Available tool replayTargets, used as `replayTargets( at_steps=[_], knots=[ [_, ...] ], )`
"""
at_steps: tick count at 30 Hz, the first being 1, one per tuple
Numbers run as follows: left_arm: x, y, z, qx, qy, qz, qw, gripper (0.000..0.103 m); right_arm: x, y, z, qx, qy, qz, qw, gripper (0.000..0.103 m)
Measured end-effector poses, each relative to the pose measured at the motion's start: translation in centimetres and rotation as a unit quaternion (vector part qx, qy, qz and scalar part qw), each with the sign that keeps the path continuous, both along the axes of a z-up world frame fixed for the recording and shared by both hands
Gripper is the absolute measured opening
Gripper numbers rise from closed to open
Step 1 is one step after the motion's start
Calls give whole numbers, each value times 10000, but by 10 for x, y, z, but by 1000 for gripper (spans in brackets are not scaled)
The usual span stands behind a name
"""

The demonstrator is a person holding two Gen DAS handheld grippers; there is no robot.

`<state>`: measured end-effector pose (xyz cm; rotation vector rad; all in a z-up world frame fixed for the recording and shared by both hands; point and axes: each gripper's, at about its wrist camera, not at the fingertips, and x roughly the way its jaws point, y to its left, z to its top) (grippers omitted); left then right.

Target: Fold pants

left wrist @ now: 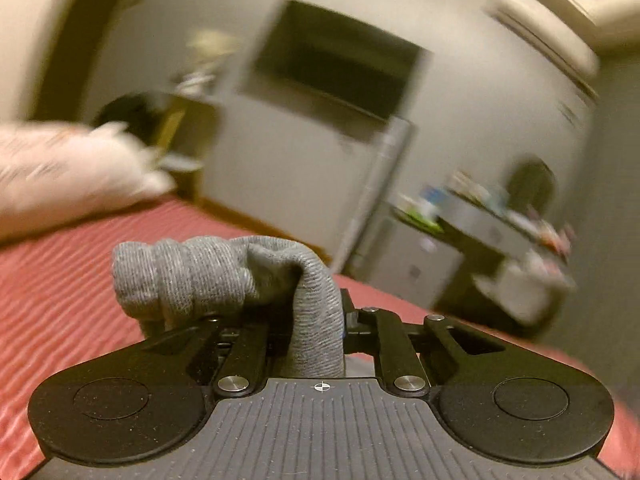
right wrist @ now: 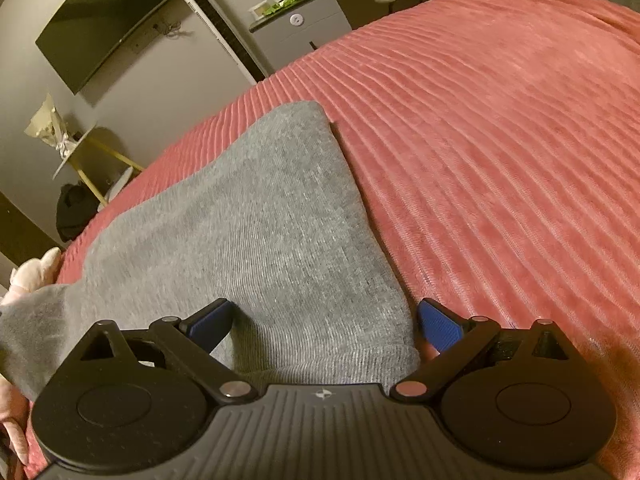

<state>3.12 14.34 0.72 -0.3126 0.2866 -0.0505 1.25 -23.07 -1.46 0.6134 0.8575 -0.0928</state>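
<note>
A bunched end of the grey pants [left wrist: 224, 276] was held clamped between the closed jaws of the left gripper [left wrist: 308, 320], lifted above the bed, the cloth rolled up and draped over the linkage. In the right wrist view the right gripper [right wrist: 324, 322] was seen spread wide, its blue pads [right wrist: 438, 326] set either side of the near end of the garment, which had not been seized.

From there the pants [right wrist: 256, 216] were laid flat, their long axis running away from the right gripper and slightly to the left, ending in a squared far edge. The right gripper was judged the nearer to the flat portion, so the coming fold seemed to turn on that near edge being pinched and carried along the axis (toward the far end).

The red ribbed bedspread [right wrist: 500, 128] was stretched beneath, bare to the right of the cloth. A pale pillow [left wrist: 68, 172] was glimpsed at the left, blurred. Beyond the bed, a grey cabinet [right wrist: 300, 32], a wall-mounted dark screen [right wrist: 104, 28] and a small side table [right wrist: 80, 148] were seen against the far wall.
</note>
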Motion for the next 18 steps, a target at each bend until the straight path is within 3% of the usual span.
replayTargets(
  at_steps=[2,5,7,9,12,13,14,15,18],
  knots=[
    [-4,-44,7,663,-89,-535,9963,15,-1,-3,0,107,-34,-60,9999,99],
    [-10,-109,5,1368,-56,-1552,9783,15,-3,-5,0,205,-79,-123,9997,99],
    [-18,-158,-7,2132,147,-2345,9483,16,-5,-8,0,286,-120,-189,9993,99],
    [-27,-205,-30,3107,477,-2860,9052,27,-7,-10,1,371,-172,-269,9988,99],
    [-43,-252,-69,4528,803,-2946,8377,36,-13,-18,3,534,-272,-428,9973,99],
    [-47,-259,-73,4782,844,-2909,8244,37,-15,-20,3,592,-311,-493,9965,99],
    [-52,-263,-75,4928,803,-2862,8178,37,-17,-22,3,661,-352,-543,9957,99],
    [-55,-265,-71,4888,735,-2870,8205,40,-18,-24,4,724,-392,-574,9949,99],
    [-57,-253,-56,4097,768,-3004,8579,65,-19,-26,5,785,-493,-577,9940,99]
  ],
)
